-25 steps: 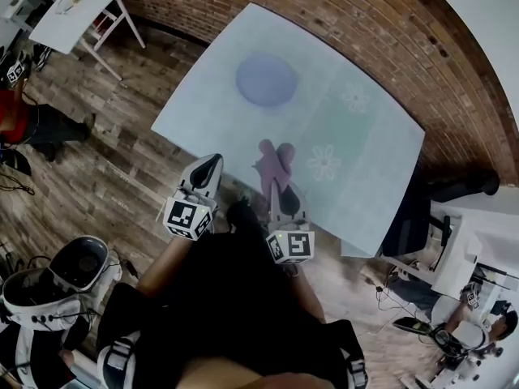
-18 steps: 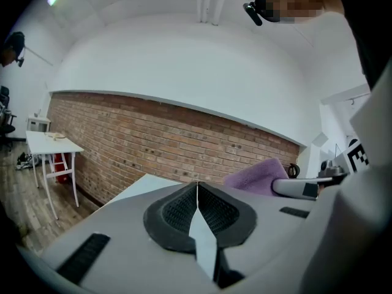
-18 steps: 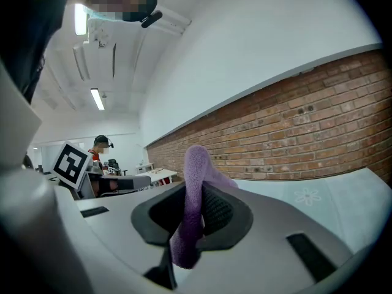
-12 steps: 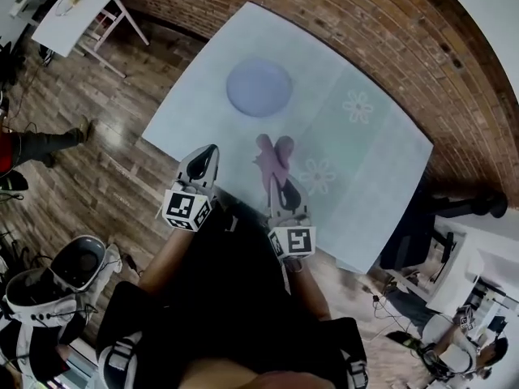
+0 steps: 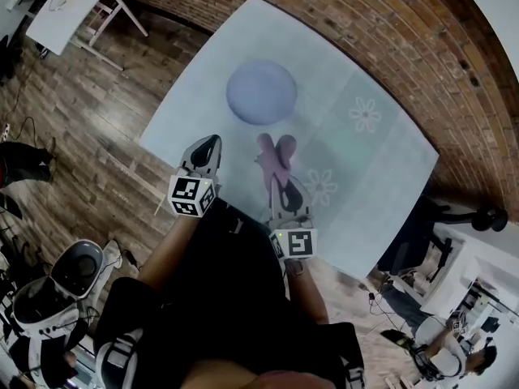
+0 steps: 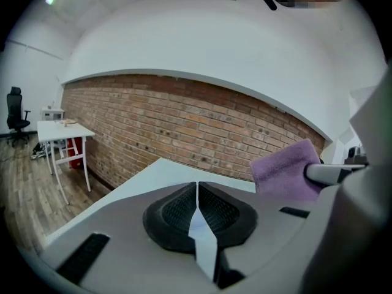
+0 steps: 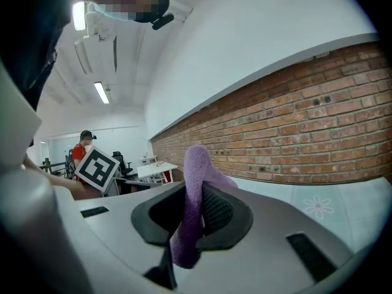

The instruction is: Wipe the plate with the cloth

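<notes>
Right gripper [image 5: 278, 181] clamps the purple cloth [image 5: 276, 152] at frame centre, over the pale table [image 5: 381, 177]. Left gripper [image 5: 208, 146] has jaws pressed together, empty, left of the cloth. Lilac plate [image 5: 261, 92] sits upper centre on the table, apart from both.

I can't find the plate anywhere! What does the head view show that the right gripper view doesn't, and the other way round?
Only the head view shows the plate on the table and the wooden floor. Only the right gripper view shows the ceiling lights and, close up, the right gripper shut on the cloth. Both show the purple cloth, the brick wall and a flower on the table.
</notes>
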